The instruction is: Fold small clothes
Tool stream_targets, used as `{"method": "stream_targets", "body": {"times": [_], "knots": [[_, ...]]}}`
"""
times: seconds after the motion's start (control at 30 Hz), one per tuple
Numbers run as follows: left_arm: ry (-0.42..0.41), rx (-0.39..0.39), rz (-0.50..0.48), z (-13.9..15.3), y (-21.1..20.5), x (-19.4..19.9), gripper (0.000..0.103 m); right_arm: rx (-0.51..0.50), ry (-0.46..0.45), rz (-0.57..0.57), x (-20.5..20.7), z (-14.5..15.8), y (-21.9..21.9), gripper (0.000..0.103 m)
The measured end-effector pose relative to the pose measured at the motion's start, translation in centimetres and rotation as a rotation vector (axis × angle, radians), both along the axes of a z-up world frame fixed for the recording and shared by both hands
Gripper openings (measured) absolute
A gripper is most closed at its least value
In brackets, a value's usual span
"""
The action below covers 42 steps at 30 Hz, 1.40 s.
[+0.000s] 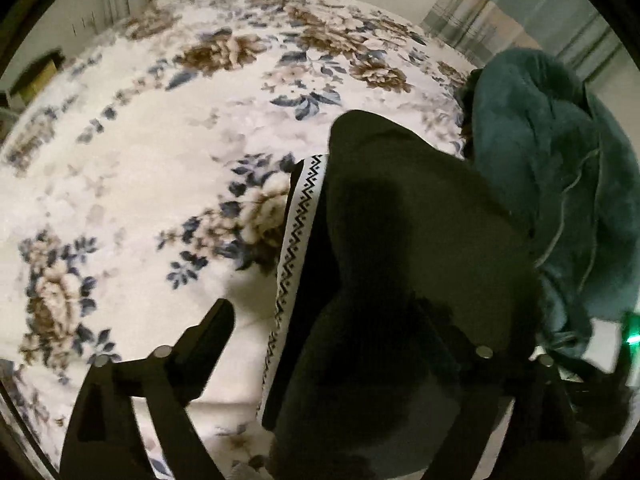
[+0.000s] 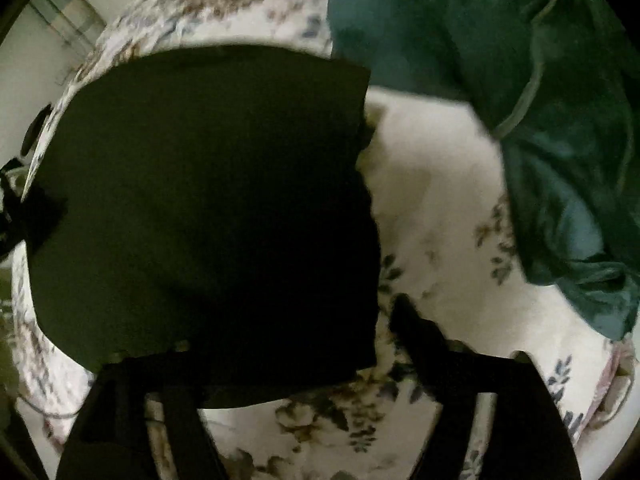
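One dark garment (image 2: 208,208) lies flat on the floral blanket (image 1: 132,152), filling the centre and left of the right wrist view and the lower centre of the left wrist view, where a white band with a black zigzag pattern (image 1: 298,236) runs along its left edge. Judged from its limp drape and soft folds, the fabric is light, pliable and unbreakable; it should sag wherever it is unsupported. Take hold at an edge or corner, pinching all layers together, preferably at the patterned band or at the straight right edge. The left gripper (image 1: 336,316) is spread wide: one finger stands clear over the blanket, the other merges with the dark cloth, and nothing is clamped. The right gripper (image 2: 280,332) is likewise fully spread and empty; its left finger is lost against the garment. The garment type, layer count and near hem are indeterminable. A teal cloth (image 2: 520,80) lies crumpled at upper right, close beside the garment. Both views are blurred and dim.
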<state>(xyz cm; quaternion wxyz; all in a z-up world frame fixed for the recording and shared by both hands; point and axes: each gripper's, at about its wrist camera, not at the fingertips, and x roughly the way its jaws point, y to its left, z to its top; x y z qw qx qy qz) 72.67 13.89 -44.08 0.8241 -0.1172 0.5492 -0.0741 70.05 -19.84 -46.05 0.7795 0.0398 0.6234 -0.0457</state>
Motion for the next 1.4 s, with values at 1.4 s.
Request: {"method": "stream_targets", "body": {"times": [1.4], "knots": [[-0.423, 0.189, 0.016, 40.0, -5.1, -41.7, 0.103, -0.242, -0.643, -0.042, -46.6, 51.8, 8.4, 0.103]]}}
